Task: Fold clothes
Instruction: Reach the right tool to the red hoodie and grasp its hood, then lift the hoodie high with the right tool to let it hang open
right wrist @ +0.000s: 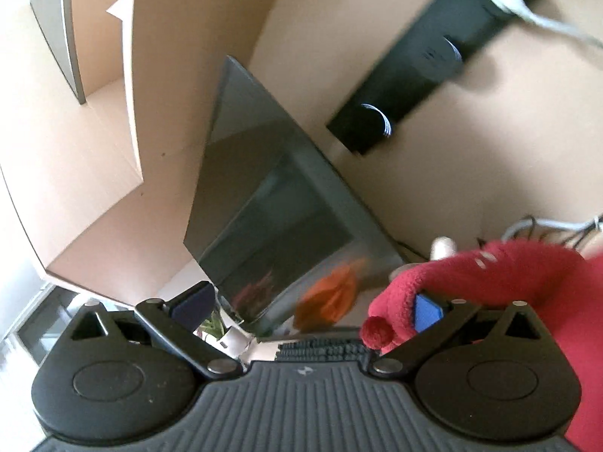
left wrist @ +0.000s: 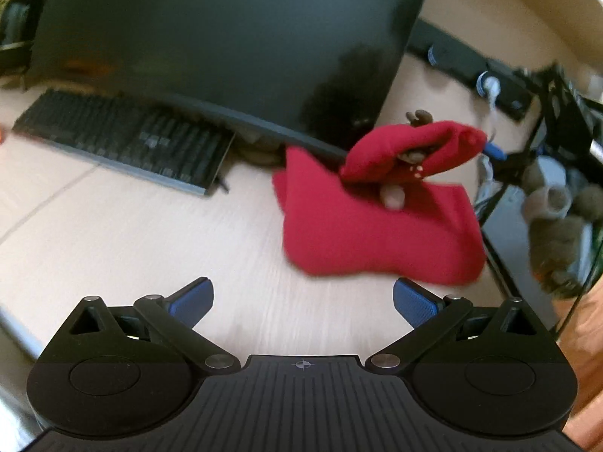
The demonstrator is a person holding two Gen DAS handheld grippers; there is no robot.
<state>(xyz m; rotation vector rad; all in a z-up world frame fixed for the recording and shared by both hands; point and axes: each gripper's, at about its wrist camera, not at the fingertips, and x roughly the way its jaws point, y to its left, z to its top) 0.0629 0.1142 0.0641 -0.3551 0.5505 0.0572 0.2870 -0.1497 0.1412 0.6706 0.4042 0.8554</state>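
Observation:
A red knitted garment (left wrist: 377, 233) lies on the light wooden desk (left wrist: 150, 248), to the right and just beyond my left gripper (left wrist: 303, 301), which is open and holds nothing. The garment's upper part (left wrist: 410, 143) is raised off the desk in a hump, with small brown trim showing on it. In the right wrist view the same red cloth (right wrist: 490, 275) hangs over the right finger (right wrist: 427, 310) of my right gripper (right wrist: 309, 307). Its jaws stand wide apart, and a red pom-pom (right wrist: 377, 333) dangles by that finger. The view is blurred.
A dark monitor (left wrist: 226, 45) stands at the back of the desk with a black keyboard (left wrist: 124, 139) in front of it. A black power strip (left wrist: 471, 71) with plugs runs along the wall. A wire rack with a plush toy (left wrist: 557, 226) stands off the desk's right edge.

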